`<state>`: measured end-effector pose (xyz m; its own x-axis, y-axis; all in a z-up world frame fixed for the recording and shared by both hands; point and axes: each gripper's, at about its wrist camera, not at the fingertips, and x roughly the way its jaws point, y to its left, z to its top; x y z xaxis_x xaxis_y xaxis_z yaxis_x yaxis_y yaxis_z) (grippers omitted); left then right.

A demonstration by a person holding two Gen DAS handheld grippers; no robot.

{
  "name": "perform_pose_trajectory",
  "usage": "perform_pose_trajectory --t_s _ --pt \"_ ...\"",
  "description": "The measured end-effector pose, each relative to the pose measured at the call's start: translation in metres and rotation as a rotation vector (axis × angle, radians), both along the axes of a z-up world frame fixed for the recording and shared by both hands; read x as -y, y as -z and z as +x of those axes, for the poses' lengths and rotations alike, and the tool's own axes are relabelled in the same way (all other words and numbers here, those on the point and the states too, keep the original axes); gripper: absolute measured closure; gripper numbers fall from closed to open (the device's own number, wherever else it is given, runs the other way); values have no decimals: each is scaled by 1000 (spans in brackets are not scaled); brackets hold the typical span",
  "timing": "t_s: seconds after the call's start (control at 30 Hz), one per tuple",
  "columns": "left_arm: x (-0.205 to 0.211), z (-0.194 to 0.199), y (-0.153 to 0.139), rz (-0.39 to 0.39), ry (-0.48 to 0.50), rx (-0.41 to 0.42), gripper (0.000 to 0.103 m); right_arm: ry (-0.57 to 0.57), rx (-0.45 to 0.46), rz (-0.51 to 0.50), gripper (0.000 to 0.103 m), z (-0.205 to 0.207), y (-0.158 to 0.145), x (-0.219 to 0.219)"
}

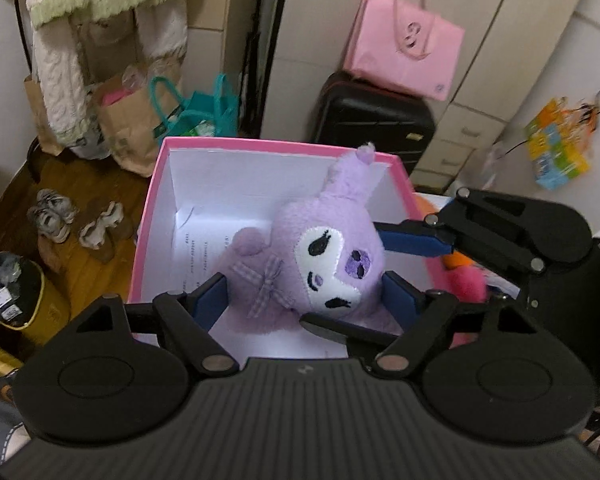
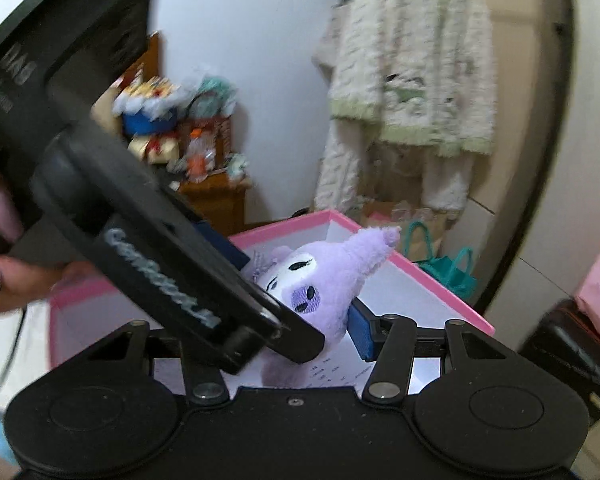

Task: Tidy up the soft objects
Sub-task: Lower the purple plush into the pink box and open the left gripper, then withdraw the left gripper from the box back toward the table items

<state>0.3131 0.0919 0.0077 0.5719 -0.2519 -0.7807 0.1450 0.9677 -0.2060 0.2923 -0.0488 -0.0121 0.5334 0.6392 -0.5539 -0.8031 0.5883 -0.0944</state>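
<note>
Purple plush (image 1: 320, 264) held over pink box (image 1: 260, 145) by both grippers.
Left gripper (image 1: 304, 296) fingers partly open, hugging its sides; right gripper (image 2: 300, 332) pinching the head; white box floor bare at left.

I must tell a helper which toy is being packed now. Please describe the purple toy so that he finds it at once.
Look for the pink box with white inner walls. Inside it is a purple plush toy, between the blue pads of both grippers. Its white face, pointed ear and checked bow distinguish it from the pink and orange fluffy things outside the box.

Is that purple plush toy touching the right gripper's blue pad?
Touching. In the right wrist view the blue pad presses against the plush head's side, with no gap showing.
</note>
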Motion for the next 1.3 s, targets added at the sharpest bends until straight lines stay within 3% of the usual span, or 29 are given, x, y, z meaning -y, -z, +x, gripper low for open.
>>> perform_pose_trajectory --t_s 0.27,0.4,0.53,0.77,1.07,1.3 --pt "8 30 15 55 -10 -34 30 2 -50 -93 45 40 25 -10" --pt "3 41 24 24 -9 -56 30 22 -52 -158 45 46 32 -16" --pt "5 39 29 53 -7 -20 30 38 -57 -219 42 48 37 -21" --pt "9 13 11 119 16 134 27 98 -30 -251 36 40 32 -20" --pt "7 -24 -22 167 78 176 27 142 -27 -239 35 26 12 -11" --pt "6 -64 -44 171 103 209 25 166 -9 -232 35 -8 -8 -1"
